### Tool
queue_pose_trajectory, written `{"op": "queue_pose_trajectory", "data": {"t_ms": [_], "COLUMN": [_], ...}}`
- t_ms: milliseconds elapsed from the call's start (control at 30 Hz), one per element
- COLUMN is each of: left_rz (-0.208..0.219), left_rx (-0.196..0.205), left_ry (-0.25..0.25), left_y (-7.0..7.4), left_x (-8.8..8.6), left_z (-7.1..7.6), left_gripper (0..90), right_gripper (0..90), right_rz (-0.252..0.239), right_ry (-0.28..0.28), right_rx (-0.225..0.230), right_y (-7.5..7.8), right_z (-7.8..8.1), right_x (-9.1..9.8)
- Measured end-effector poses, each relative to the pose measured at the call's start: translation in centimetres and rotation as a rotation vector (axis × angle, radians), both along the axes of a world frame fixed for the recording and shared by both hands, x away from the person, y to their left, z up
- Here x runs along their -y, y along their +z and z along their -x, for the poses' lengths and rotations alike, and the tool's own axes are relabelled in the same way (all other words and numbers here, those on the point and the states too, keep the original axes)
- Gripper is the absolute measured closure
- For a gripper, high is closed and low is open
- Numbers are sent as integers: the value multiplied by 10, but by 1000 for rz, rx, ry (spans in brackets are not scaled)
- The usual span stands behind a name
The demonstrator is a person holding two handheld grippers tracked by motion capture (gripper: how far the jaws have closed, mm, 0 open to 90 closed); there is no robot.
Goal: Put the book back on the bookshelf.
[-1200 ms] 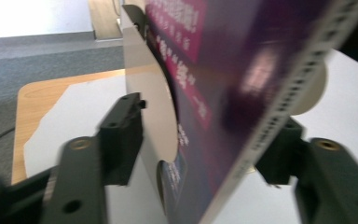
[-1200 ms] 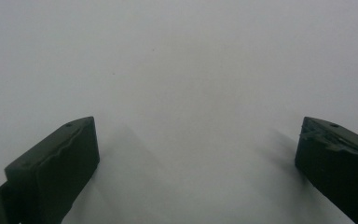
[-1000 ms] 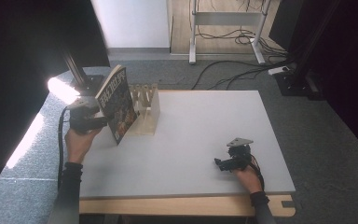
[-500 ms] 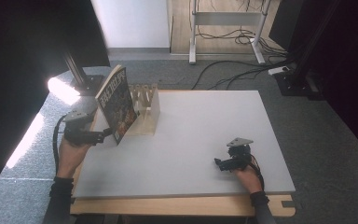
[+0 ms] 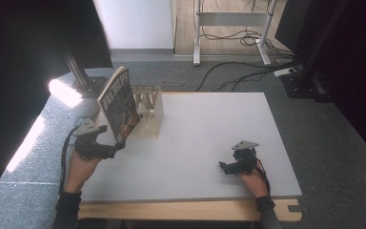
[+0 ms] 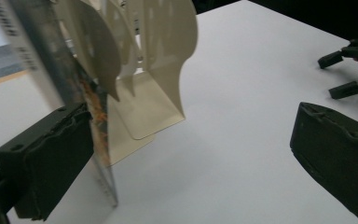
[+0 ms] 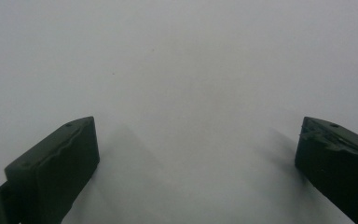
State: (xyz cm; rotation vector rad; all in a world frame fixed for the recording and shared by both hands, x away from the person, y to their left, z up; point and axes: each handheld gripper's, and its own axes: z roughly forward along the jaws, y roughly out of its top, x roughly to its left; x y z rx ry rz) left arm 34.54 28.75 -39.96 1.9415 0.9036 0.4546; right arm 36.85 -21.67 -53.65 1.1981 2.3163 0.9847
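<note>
High view: book [image 5: 119,106] stands tilted at the table's [image 5: 209,129] far-left corner, leaning against the cream slotted rack [image 5: 148,110] just to its right. Left gripper [image 5: 106,150] near the book's lower edge, jaws spread wide after just opening; in the left gripper view the book's bottom corner [image 6: 103,154] sits beside the left jaw, not pinched. Rack's far side hidden behind the book. Right gripper [image 5: 225,167] rests near-right, well apart, jaws apart over bare tabletop. Cover print too blurred to read.
</note>
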Motion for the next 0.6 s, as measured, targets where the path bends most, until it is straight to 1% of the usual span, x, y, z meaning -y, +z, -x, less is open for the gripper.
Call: {"op": "queue_pose_trajectory", "data": {"t_ms": [33, 100, 167, 233, 267, 333, 367, 433, 567, 600], "left_rz": [0, 3, 2, 2, 2, 0, 0, -1, -17, -25], "left_rx": [-3, -8, -17, -21, -21, -25, -25, -33, -45, -52], "left_ry": [-10, -18, -39, -51, -51, -67, -67, -83, -112, -124], "left_y": [-3, -5, -11, -15, -15, -20, -20, -25, -35, -39], "left_x": [5, 9, 18, 23, 23, 32, 32, 39, 51, 56], "left_z": [-1, -1, -3, -4, -4, -5, -5, -6, -6, -6], "left_gripper": [0, 0, 0, 0, 0, 0, 0, 0, 0, 0], "right_gripper": [0, 0, 0, 0, 0, 0, 0, 0, 0, 0], "right_rz": [0, 0, 0, 0, 0, 0, 0, 0, 0, 0], "right_ry": [0, 0, 0, 0, 0, 0, 0, 0, 0, 0], "right_rx": [0, 0, 0, 0, 0, 0, 0, 0, 0, 0], "right_y": [0, 0, 0, 0, 0, 0, 0, 0, 0, 0], "right_z": [0, 0, 0, 0, 0, 0, 0, 0, 0, 0], "right_x": [0, 0, 0, 0, 0, 0, 0, 0, 0, 0]}}
